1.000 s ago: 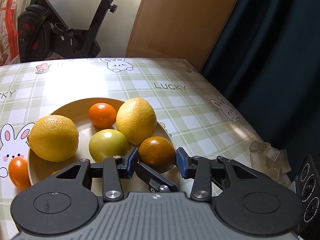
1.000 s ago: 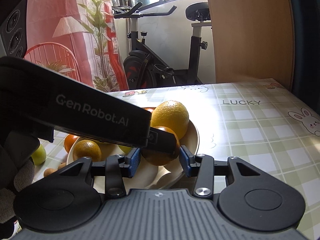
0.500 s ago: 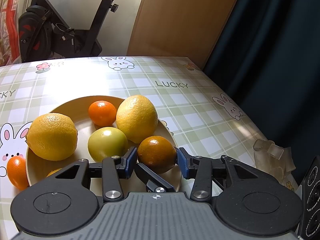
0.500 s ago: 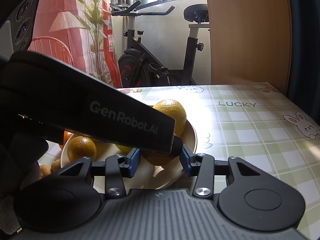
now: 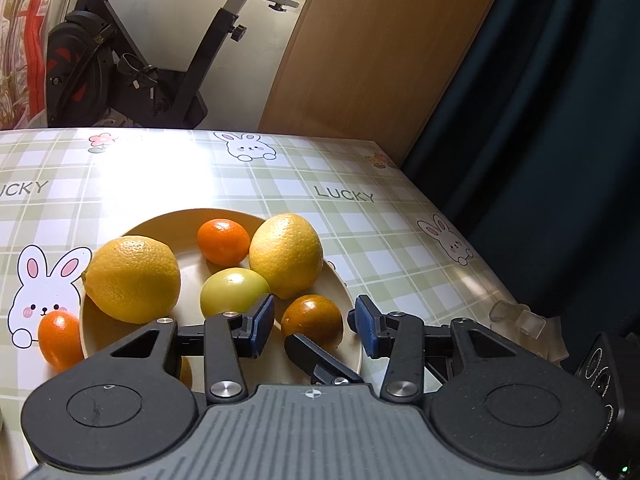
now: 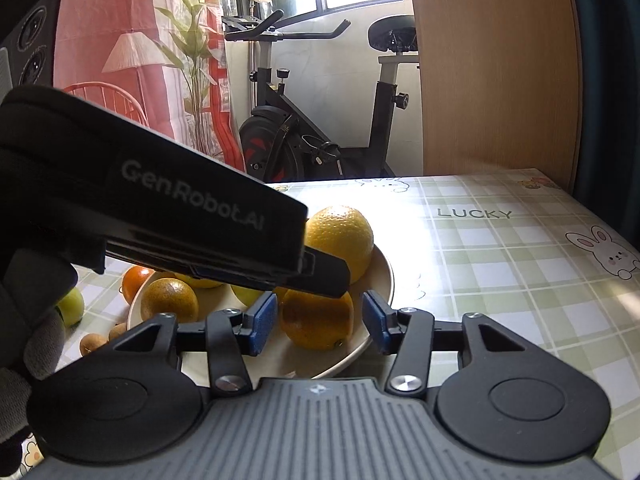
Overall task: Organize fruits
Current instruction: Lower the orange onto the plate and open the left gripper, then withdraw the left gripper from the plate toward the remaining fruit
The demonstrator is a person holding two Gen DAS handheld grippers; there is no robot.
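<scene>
A dark orange [image 6: 316, 320] lies on the plate [image 6: 382, 280] between the opening, released right hand-held gripper [image 6: 316, 322], with the released left hand-held gripper [image 5: 314, 326] crossing above it beside two lemons [image 5: 286, 256].

You can read "LUCKY" printed on the checked cloth [image 5: 280, 184] covering the surface, and again, cut off as "UCKY", at its left edge. On the left gripper's black body [image 6: 192, 200], you see "GenRobot.AI" in grey letters

Both wrist cameras look closely down along their fingers, sharing the plate [image 5: 224, 220] of fruit.
</scene>
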